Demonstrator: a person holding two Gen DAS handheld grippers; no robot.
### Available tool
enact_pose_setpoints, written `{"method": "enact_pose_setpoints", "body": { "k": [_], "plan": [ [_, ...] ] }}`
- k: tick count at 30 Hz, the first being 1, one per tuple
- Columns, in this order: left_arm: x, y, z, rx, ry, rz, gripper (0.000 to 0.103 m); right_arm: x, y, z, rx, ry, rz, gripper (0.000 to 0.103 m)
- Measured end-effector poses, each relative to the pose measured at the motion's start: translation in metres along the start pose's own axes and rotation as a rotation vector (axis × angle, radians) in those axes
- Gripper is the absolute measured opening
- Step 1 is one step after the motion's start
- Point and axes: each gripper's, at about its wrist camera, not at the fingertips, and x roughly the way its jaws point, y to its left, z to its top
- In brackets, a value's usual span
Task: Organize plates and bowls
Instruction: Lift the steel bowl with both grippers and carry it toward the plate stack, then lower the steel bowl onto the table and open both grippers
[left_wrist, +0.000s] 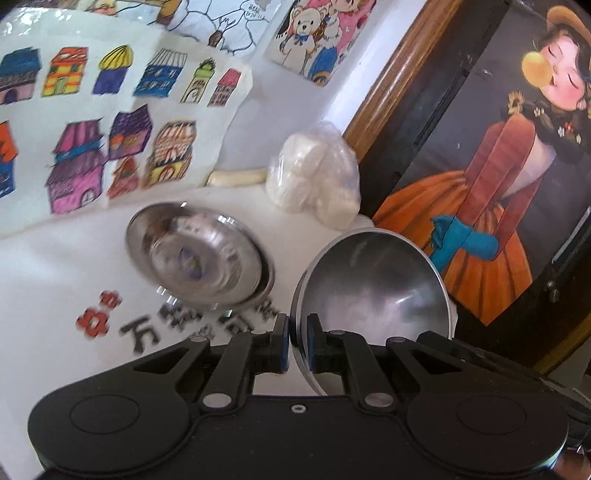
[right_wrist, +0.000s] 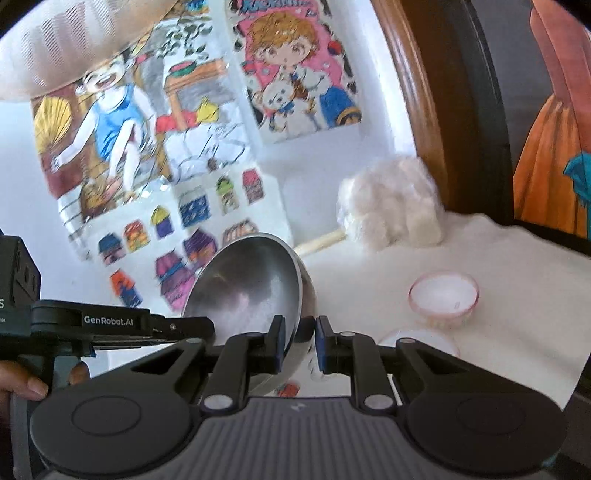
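left claw (left_wrist: 297, 341) pinches tilted steel bowl's (left_wrist: 373, 291) rim, bowl rising beyond.

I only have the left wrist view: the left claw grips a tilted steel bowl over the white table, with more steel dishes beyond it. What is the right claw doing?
Observer: The right claw is shut on the rim of a tilted steel bowl. I cannot tell whether it is the same bowl as yours.
Operator: Any other dishes on the table?
Observer: Yes, a small pink bowl stands upright on the white table, to the right of that claw.
Operator: Anything beside it?
Observer: A paler bowl sits just nearer the camera, partly hidden behind the claw's linkage.
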Motion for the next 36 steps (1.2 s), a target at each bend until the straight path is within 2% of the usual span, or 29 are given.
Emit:
{"method": "enact_pose_setpoints", "body": {
  "k": [8, 13, 36],
  "plan": [
    [-0.016, 0.02, -0.034, -0.061, 0.082, 0.022, 0.009, -0.003, 0.011, -0.037, 0.001, 0.106, 0.007, 0.019],
    [-0.022, 0.026, -0.05, -0.079, 0.125, 0.029, 0.009, -0.008, 0.02, -0.049, -0.02, 0.16, 0.006, 0.019],
    [-0.021, 0.037, -0.066, -0.105, 0.266, 0.083, 0.012, -0.007, 0.025, -0.061, -0.014, 0.288, 0.044, 0.023]
  ]
}}
